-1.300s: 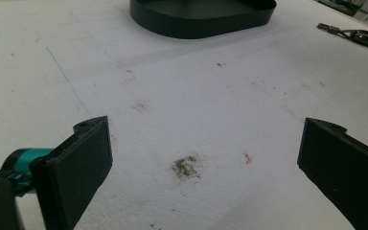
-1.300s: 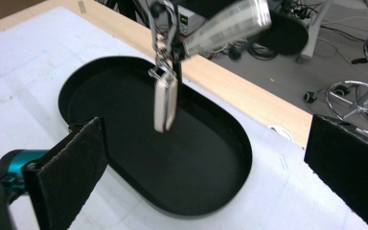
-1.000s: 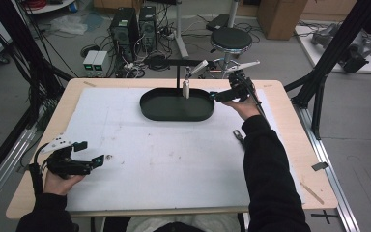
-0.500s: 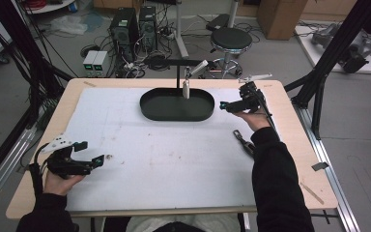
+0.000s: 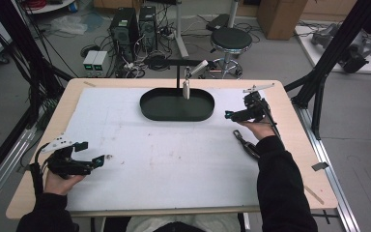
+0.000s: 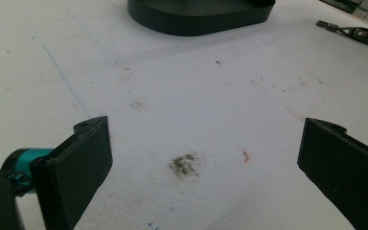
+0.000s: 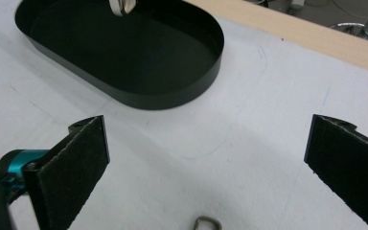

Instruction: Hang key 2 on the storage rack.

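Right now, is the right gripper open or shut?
Open. The right gripper has its jaws spread wide with bare white mat between them, nothing held.

Each claw [image 5: 101, 160] has two flat black jaws and a teal fitting. A grey three-cornered plate tops it. Sleeves are black.

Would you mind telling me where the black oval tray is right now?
In the high view the black oval tray sits at the table's far middle, just left of the right gripper, under a hanging pale piece.
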Motion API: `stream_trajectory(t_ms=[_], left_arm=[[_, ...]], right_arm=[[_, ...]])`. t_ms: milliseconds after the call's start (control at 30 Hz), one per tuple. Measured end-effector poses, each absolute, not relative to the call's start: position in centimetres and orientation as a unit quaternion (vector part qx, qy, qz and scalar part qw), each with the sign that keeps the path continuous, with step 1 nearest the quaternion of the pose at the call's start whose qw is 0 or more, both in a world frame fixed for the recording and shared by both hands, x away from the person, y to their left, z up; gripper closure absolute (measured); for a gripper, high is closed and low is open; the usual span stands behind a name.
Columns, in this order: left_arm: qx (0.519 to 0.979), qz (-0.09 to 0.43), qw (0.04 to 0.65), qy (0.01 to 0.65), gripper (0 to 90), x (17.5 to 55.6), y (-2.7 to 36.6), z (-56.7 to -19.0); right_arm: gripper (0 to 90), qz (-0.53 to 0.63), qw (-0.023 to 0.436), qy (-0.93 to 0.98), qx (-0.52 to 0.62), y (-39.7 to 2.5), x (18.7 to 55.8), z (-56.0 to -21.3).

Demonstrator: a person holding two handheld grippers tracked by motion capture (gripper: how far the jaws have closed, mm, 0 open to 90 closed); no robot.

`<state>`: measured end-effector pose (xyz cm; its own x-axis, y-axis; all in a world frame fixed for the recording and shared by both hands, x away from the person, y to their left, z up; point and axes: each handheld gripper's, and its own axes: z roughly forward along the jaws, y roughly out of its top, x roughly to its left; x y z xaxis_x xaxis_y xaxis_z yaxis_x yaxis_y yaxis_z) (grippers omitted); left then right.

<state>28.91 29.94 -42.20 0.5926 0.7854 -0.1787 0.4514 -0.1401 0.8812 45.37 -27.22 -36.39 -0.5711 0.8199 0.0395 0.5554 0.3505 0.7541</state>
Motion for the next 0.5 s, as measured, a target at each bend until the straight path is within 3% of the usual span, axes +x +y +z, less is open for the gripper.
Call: stream_trajectory(t_ms=[500], left_arm=[[0.738, 0.176, 0.503, 0.414, 5.2, 28.8, 29.7, -42.2]], right_arm=[[0.8, 0.336, 0.170, 0.822, 0.428, -28.0, 43.4, -38.7]])
